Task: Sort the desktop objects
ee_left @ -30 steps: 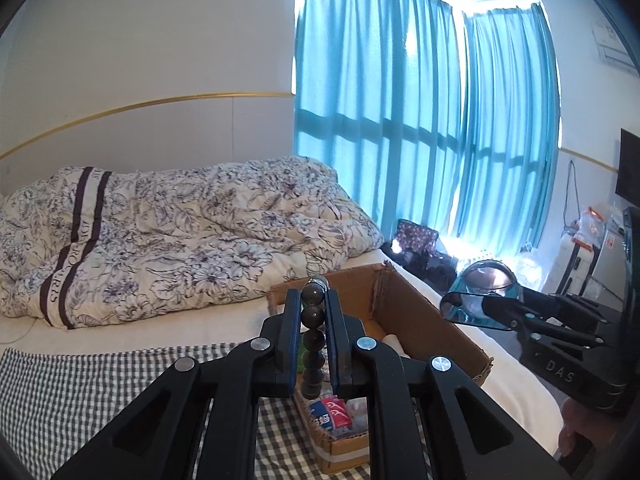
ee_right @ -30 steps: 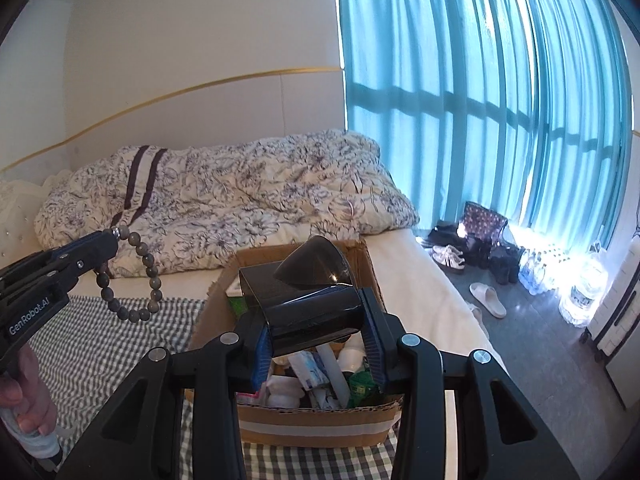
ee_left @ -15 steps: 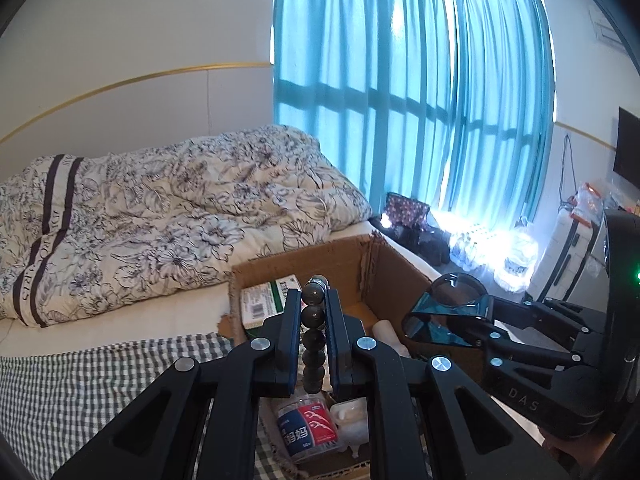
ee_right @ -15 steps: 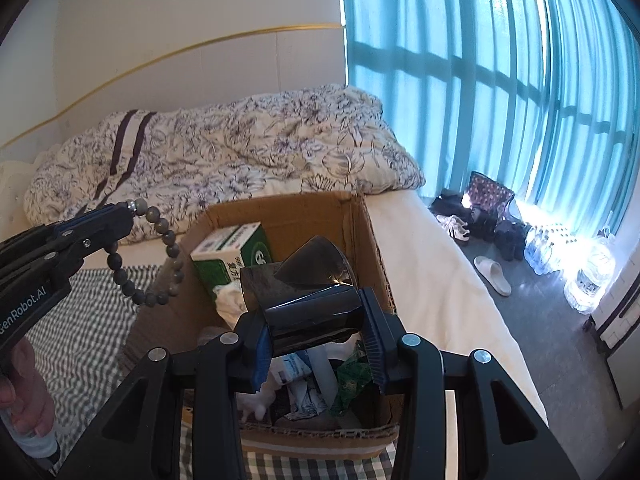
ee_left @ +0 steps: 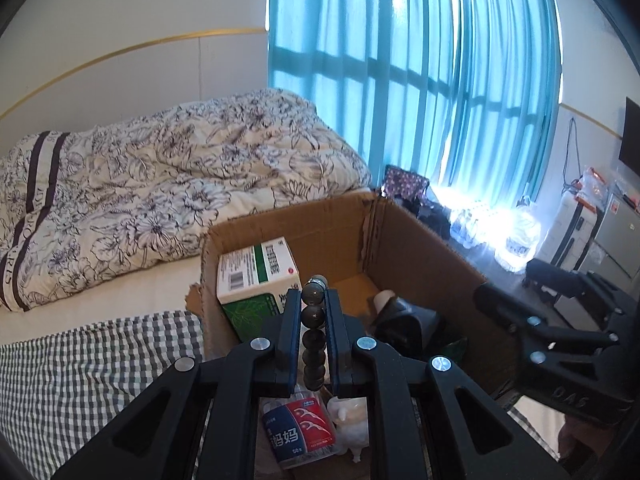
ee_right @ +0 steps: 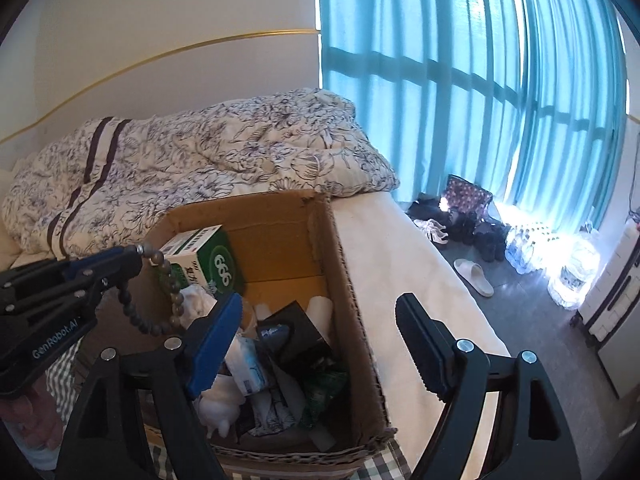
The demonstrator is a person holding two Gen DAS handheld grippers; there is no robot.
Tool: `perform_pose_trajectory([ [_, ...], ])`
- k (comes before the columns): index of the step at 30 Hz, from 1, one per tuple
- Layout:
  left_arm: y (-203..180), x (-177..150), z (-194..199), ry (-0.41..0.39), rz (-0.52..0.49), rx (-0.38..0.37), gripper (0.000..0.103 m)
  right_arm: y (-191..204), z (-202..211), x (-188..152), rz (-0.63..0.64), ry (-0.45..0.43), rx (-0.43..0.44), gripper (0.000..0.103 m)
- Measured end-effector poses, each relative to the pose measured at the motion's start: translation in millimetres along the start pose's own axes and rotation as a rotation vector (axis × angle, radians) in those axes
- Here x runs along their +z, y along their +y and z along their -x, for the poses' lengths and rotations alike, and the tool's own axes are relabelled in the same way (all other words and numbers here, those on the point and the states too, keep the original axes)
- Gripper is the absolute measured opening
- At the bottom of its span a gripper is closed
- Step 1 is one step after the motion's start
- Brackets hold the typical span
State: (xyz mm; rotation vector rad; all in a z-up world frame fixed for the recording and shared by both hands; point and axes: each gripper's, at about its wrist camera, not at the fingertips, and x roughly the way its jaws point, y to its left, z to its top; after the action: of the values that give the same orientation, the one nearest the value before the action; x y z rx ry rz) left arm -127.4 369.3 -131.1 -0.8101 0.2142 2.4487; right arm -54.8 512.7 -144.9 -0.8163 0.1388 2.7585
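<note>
My left gripper (ee_left: 313, 300) is shut on a string of dark beads (ee_left: 313, 316) above the near left part of an open cardboard box (ee_left: 420, 236). In the right wrist view the bead bracelet (ee_right: 168, 296) hangs as a loop from the left gripper (ee_right: 134, 256) over the box (ee_right: 344, 280). My right gripper (ee_right: 320, 320) stands open with nothing between its fingers, over the box's right half. A glossy black object (ee_right: 296, 332) lies among the items inside, also visible as the black object (ee_left: 408, 320) beside the right gripper (ee_left: 508, 284).
The box also holds a green and white carton (ee_left: 256, 276), a small bottle with a red and blue label (ee_left: 300, 428) and a white figurine (ee_right: 220, 400). It sits on a checked cloth (ee_left: 100, 360) on a bed with a floral duvet (ee_right: 200, 168). Shoes (ee_right: 472, 276) lie on the floor by teal curtains.
My right gripper has opened and the black object it held now lies in the box. Both grippers have come lower and closer over the box; the left still holds the beads.
</note>
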Motion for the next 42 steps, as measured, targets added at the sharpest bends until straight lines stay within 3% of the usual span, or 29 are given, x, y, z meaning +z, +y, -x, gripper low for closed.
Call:
perform_pose_trajectory([
  [5, 2, -3, -6, 0.037, 0.026, -0.017, 0.016, -3, 0, 0, -0.007, 0.000, -0.005, 0.079],
  [7, 3, -2, -3, 0.039, 0.031, -0.026, 0.037, -3, 2, 0, -0.013, -0.002, -0.006, 0.079],
  [9, 3, 0, 4, 0.021, 0.037, -0.030, 0.045, -3, 6, 0, -0.016, -0.006, -0.008, 0.079],
  [20, 7, 13, 55, -0.050, 0.037, -0.013, 0.048, 4, 47, 11, -0.021, -0.057, -0.010, 0.080],
  [23, 11, 15, 71, -0.074, 0.039, -0.004, 0.057, 7, 61, 15, -0.023, -0.077, -0.006, 0.081],
  [29, 22, 18, 107, -0.126, 0.051, 0.014, 0.064, 19, 89, 25, -0.025, -0.116, 0.005, 0.083],
  [34, 35, 18, 139, -0.175, 0.069, 0.038, 0.079, 33, 112, 29, -0.020, -0.147, 0.014, 0.088],
  [42, 56, 17, 184, -0.225, 0.098, 0.074, 0.087, 60, 140, 33, -0.007, -0.181, 0.034, 0.100],
])
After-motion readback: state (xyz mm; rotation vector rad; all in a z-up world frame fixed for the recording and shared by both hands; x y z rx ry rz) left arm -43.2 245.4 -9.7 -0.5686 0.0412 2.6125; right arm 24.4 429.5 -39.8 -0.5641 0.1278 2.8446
